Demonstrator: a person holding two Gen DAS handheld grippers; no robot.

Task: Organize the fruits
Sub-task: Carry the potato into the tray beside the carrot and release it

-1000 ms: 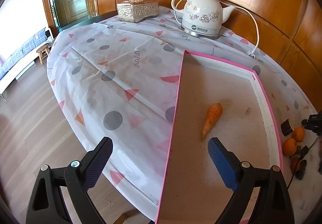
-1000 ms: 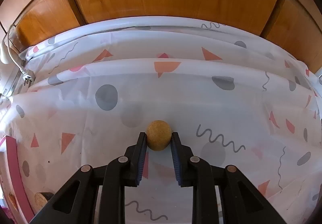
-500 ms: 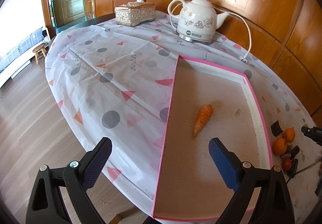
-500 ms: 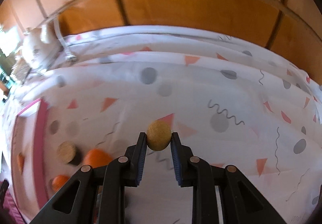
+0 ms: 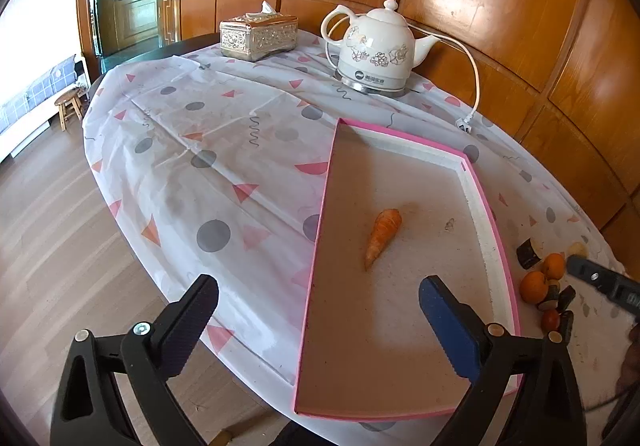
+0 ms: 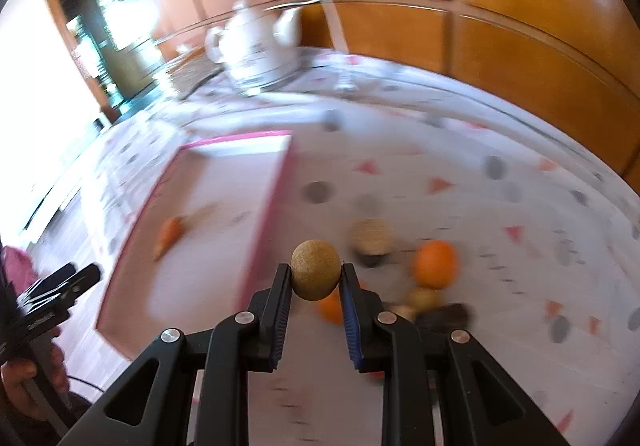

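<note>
The right gripper (image 6: 315,278) is clamping a round, tan, rough-skinned fruit (image 6: 315,270), which is now hanging above the table by the pink tray's (image 6: 276,197) right edge, having swung over from the bare cloth. The left gripper (image 5: 318,312) has just been spreading its jaws, nothing between them, over the tray's near end. A carrot (image 5: 382,232) is lying mid-tray.
</note>
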